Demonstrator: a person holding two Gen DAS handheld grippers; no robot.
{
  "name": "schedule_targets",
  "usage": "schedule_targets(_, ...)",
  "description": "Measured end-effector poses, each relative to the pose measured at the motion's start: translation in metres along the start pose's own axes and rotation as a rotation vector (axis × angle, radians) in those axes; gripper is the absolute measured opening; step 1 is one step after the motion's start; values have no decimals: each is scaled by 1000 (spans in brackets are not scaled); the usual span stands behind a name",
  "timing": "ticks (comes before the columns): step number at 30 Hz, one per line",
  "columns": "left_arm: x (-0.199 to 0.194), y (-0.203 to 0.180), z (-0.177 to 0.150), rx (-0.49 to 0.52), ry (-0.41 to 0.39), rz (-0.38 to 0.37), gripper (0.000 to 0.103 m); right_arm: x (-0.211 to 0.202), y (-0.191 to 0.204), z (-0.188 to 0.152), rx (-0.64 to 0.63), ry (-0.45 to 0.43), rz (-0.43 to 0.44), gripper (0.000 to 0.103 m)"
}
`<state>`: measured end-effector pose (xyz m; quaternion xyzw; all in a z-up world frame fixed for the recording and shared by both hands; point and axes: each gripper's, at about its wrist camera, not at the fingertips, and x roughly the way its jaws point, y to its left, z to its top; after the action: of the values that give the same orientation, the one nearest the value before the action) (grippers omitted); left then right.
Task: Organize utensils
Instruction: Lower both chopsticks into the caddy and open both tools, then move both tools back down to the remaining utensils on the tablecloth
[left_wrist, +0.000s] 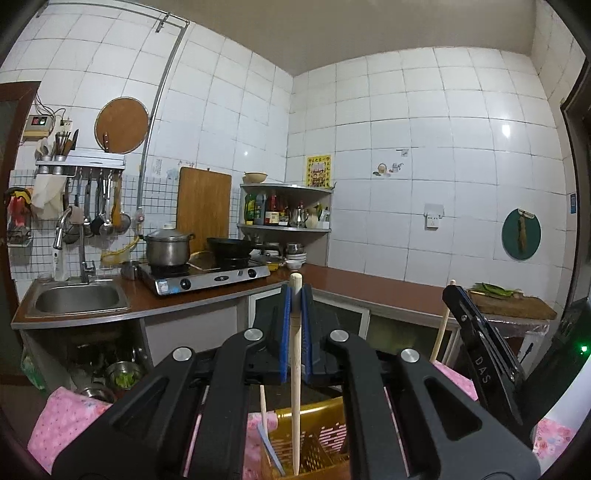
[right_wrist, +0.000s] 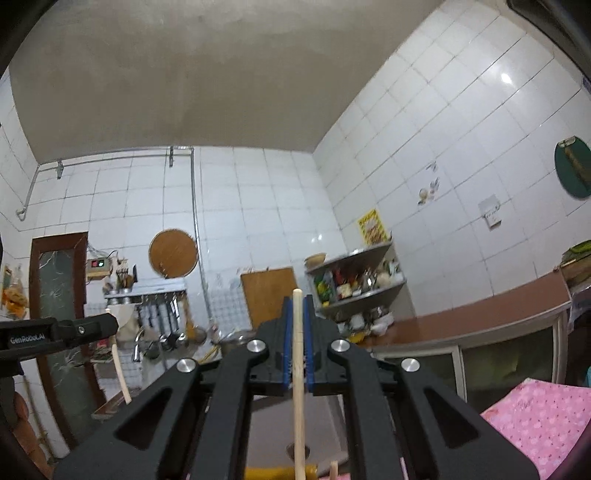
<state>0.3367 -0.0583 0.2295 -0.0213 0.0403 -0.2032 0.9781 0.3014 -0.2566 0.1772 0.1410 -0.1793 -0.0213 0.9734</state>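
Gripping one chopstick each, both tools are clenched: the left tool (left_wrist: 295, 295) pinches a chopstick (left_wrist: 295, 369) whose tip hangs in the yellow basket (left_wrist: 321, 417) on pink cloth (left_wrist: 66, 417). Only the left view shows the stove (left_wrist: 207, 277), sink (left_wrist: 79, 299) and basket interior. The right tool (right_wrist: 298, 306) tilts up, its chopstick (right_wrist: 298, 387) against ceiling (right_wrist: 221, 74).

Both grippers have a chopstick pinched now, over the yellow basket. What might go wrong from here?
1. The left gripper pinches its chopstick near the top end, so the long tip may swing and miss the yellow basket.
2. The right gripper and its chopstick sit close beside the left; they may knock together.
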Motion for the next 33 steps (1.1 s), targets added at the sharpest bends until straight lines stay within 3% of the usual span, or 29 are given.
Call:
schedule_targets(5,16,-1,-11,6,11,0,4,11,-1,-11,-13,-20,-36,6)
schedule_targets(11,36,11,-39,-16,68,6,4,14,3,-27,-87,16,-29,6)
schedule_targets(19,64,33,-85,-64,227,30,5,11,4,-41,-239,237,-1,7)
schedule_targets(25,71,45,-106,-116,348,47,5,25,-9,-55,-221,472,-25,9)
schedule_targets(27,67,44,-109,-112,370,59,5,25,-11,-55,-234,505,-42,10)
schedule_targets(29,60,46,-109,-108,395,80,12,29,-16,-52,-211,584,-32,12)
schedule_targets(30,57,47,-108,-113,406,84,24,28,-19,-48,-198,596,-34,25)
schedule_targets(31,49,50,-105,-125,415,91,31,25,-20,-46,-190,593,-40,45)
schedule_targets(33,35,55,-99,-134,412,116,49,20,-22,-33,-175,594,-47,55)
